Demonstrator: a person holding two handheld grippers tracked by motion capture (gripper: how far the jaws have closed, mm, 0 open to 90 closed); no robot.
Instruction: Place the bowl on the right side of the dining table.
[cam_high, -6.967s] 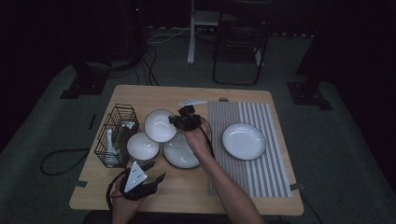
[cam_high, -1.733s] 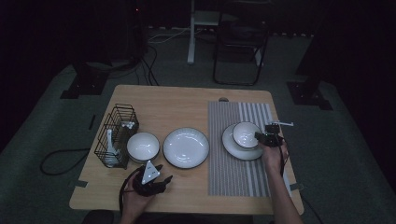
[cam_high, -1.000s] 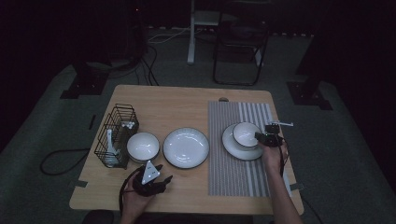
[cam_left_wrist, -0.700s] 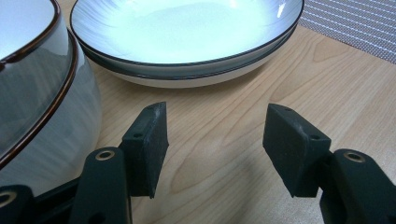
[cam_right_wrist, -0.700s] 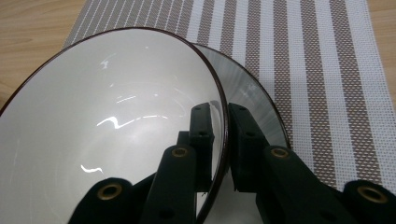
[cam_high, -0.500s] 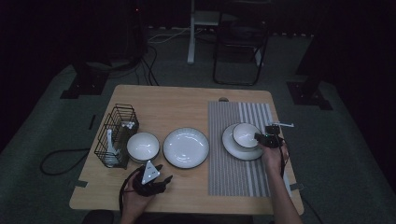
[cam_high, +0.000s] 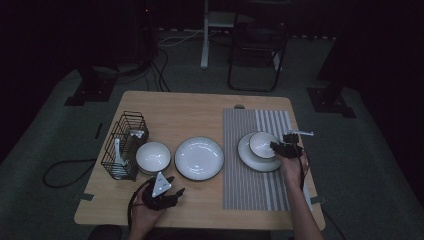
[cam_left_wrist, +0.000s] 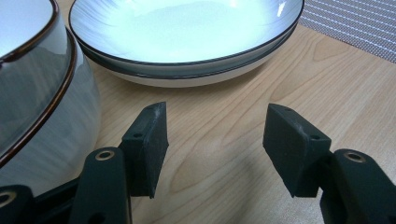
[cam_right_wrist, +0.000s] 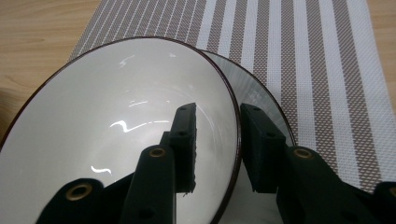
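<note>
A white bowl (cam_high: 263, 144) with a dark rim sits on a white plate (cam_high: 260, 161) on the striped placemat (cam_high: 255, 190). My right gripper (cam_high: 276, 146) is at the bowl's right edge. In the right gripper view the bowl (cam_right_wrist: 116, 130) has its rim between the jaws of the right gripper (cam_right_wrist: 217, 140), which have just been opening; the inner pad stands off the wall, and the plate (cam_right_wrist: 264, 88) lies beneath. My left gripper (cam_high: 170, 186) rests open near the table's front edge. The left gripper (cam_left_wrist: 215, 140) holds nothing, with a second bowl (cam_left_wrist: 37, 93) and a shallow plate (cam_left_wrist: 187, 37) just ahead.
A black wire basket (cam_high: 124, 145) with a white utensil stands at the table's left. The second bowl (cam_high: 153, 156) and the shallow plate (cam_high: 198, 157) sit side by side mid-table. Bare wood (cam_high: 190, 110) stretches behind them. A chair and cables are on the floor beyond.
Since the oldest frame, the right hand has carried a bowl from the middle group onto the plate on the placemat. Over the last second neither hand has shifted.
</note>
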